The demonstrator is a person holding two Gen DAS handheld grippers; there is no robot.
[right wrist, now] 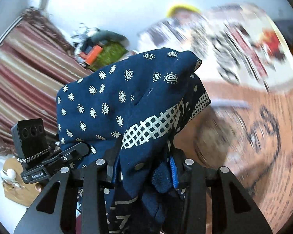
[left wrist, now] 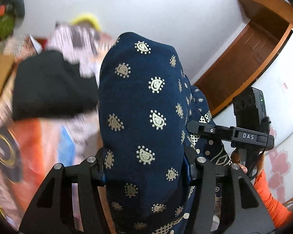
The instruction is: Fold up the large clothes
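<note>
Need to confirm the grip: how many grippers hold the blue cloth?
2: left gripper and right gripper each have jaws clamped on the blue cloth.

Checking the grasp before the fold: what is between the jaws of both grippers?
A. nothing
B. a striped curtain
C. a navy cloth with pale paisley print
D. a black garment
C: the navy cloth bunches between the pads of the left gripper and of the right gripper.

My left-wrist view: the navy teardrop-print cloth (left wrist: 144, 117) hides the fingertips of the left gripper (left wrist: 146, 172) and runs off the bottom edge. Behind it, the black folded garment (left wrist: 50, 85) is motion-blurred. My right-wrist view: the patterned bedding (right wrist: 244, 62) is smeared beyond reading.
</note>
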